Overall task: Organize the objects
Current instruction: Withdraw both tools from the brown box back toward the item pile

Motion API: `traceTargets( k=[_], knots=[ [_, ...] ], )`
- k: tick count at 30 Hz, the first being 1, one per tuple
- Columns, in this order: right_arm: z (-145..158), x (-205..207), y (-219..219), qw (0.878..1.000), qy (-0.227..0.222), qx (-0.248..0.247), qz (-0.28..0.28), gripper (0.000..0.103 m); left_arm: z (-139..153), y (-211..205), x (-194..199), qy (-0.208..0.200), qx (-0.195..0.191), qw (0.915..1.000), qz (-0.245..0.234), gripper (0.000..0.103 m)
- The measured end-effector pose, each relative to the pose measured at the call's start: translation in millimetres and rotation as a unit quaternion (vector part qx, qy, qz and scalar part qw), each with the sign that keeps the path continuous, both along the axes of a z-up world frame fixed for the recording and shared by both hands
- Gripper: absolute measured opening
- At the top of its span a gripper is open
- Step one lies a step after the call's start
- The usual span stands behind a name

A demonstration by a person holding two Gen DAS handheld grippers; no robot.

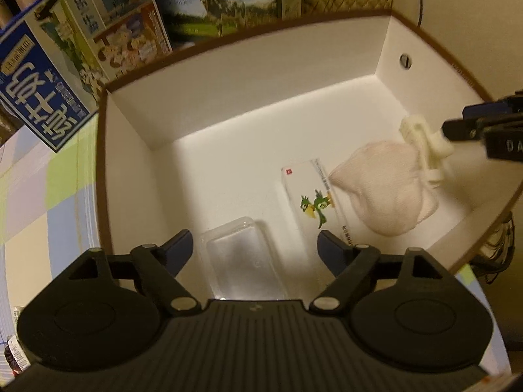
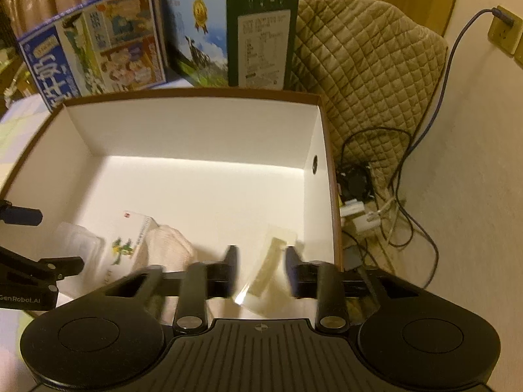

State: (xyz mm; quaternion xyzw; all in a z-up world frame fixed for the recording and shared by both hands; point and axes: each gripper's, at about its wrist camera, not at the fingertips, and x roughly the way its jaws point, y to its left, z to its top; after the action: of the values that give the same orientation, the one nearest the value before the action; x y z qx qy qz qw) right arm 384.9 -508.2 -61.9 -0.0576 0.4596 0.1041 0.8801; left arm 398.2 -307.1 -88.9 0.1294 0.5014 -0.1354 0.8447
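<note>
A white box with a brown rim (image 1: 261, 91) (image 2: 196, 124) holds a clear plastic case (image 1: 242, 261) (image 2: 76, 241), a small white carton with a green parrot (image 1: 313, 202) (image 2: 126, 245) and a pale pink cloth bag (image 1: 379, 189) (image 2: 166, 248). My left gripper (image 1: 255, 238) hangs open just above the clear case, touching nothing. By the box's right wall, my right gripper (image 2: 261, 258) (image 1: 454, 130) has a cream plastic piece (image 2: 268, 261) (image 1: 425, 143) between its blurred, narrowly spaced fingers.
Two printed milk cartons (image 2: 98, 42) (image 2: 225, 32) stand behind the box. A quilted beige cover (image 2: 359, 65) and tangled cables (image 2: 392, 196) lie to its right by the wall. A checked cloth (image 1: 49, 196) covers the table to the left.
</note>
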Motion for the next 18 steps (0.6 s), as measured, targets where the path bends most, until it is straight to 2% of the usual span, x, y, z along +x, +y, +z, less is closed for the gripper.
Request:
traceTargets(
  k=[10,18],
  knots=[
    [25.3,-38.2,-10.4,0.997,-0.009,0.075,-0.006,0.055,49.2,26.4,-22.9,-0.038,-0.056,0.9975,0.021,0.087],
    [42.2,-71.6,-5.9,0.994,-0.023,0.110,-0.014,0.058,74.8,54.8,-51.3,-0.062,-0.079,0.9930,0.062,0.092]
  ],
)
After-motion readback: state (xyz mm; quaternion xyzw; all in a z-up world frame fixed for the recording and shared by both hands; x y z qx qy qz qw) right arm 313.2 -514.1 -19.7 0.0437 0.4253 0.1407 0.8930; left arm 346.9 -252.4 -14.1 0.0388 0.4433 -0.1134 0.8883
